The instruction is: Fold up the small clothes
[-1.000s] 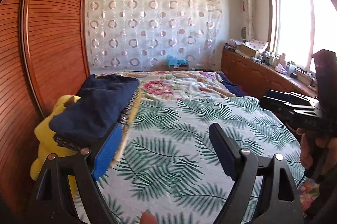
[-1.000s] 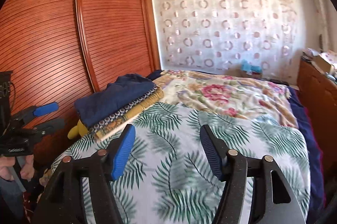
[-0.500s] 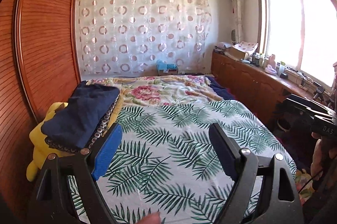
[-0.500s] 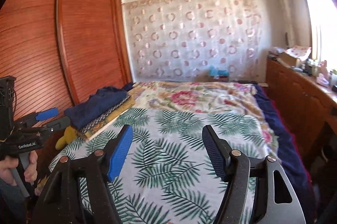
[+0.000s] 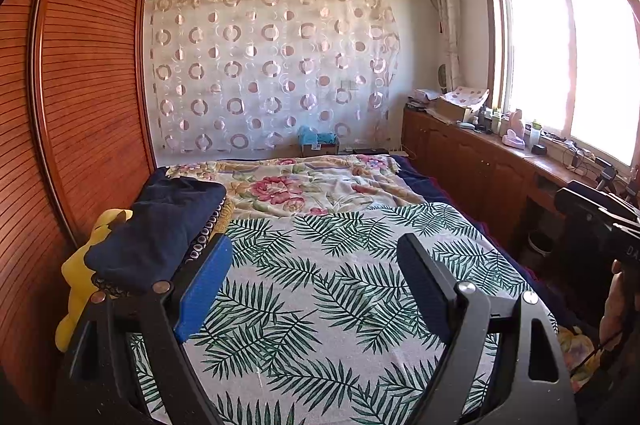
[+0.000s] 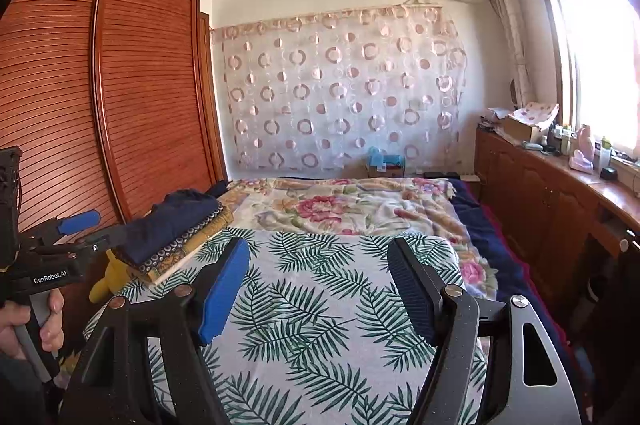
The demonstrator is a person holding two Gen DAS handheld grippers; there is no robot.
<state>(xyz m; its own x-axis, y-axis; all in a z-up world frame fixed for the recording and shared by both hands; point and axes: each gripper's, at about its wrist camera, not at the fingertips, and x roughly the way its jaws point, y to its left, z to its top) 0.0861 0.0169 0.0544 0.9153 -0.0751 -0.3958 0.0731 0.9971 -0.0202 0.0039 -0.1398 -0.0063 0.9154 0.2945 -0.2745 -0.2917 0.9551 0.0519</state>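
Observation:
A stack of folded clothes with a navy garment (image 5: 160, 225) on top lies at the bed's left edge; it also shows in the right wrist view (image 6: 176, 221). Patterned and mustard pieces (image 6: 192, 245) lie under it. My left gripper (image 5: 312, 261) is open and empty, held above the palm-leaf sheet (image 5: 340, 285). My right gripper (image 6: 318, 265) is open and empty above the same sheet (image 6: 320, 305). The left gripper also shows at the left edge of the right wrist view (image 6: 76, 229). The right gripper's body shows at the right edge of the left wrist view (image 5: 600, 213).
A yellow plush toy (image 5: 80, 265) lies under the stack by the wooden wardrobe (image 5: 80, 85). A floral blanket (image 5: 304, 185) covers the far half of the bed. A wooden counter with clutter (image 5: 500, 145) runs under the window at the right.
Both grippers have pulled back and tilted up from the bed, so more of the room and ceiling shows. Both stay open and empty. The stack has not moved.

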